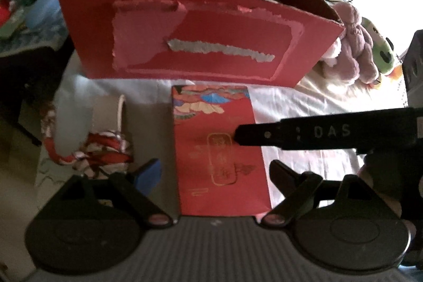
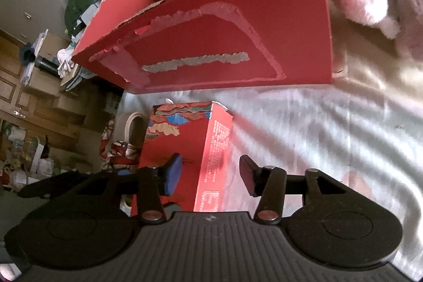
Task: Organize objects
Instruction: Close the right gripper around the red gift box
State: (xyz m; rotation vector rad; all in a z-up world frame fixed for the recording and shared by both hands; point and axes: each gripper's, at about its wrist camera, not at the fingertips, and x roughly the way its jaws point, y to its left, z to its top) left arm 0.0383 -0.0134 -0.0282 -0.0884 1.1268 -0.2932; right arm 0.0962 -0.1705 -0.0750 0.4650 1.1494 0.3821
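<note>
One small red box [image 1: 219, 149] is seen lying flat on the pale bedsheet [image 1: 304, 102], directly in front of one large open-topped red carton [image 1: 201, 38]. The long axis of the small box runs from the cameras toward the carton, and its end printed with coloured fans and clouds is pointed at the carton's torn front wall; a narrow gap of sheet is left between the two. In the right wrist view the same small box [image 2: 185, 147] is shown with its printed side panel facing right, and the carton [image 2: 224, 44] behind it.

The left gripper [image 1: 214, 171] is held above the small box with its fingers spread wide to either side of it, the pads not pressing on it. The right gripper [image 2: 210, 173] is likewise open around the box's near end; its blue-padded left finger [image 2: 173, 173] is over the box's top face, the other out over the sheet, and no contact can be made out. The right gripper's black arm is seen reaching across the box in the left wrist view.

One red-and-white patterned cloth bundle [image 1: 103, 149] is lying left of the box. Two plush toys, one pink [image 1: 354, 44] and one green [image 1: 380, 46], are resting beside the carton's right end.
</note>
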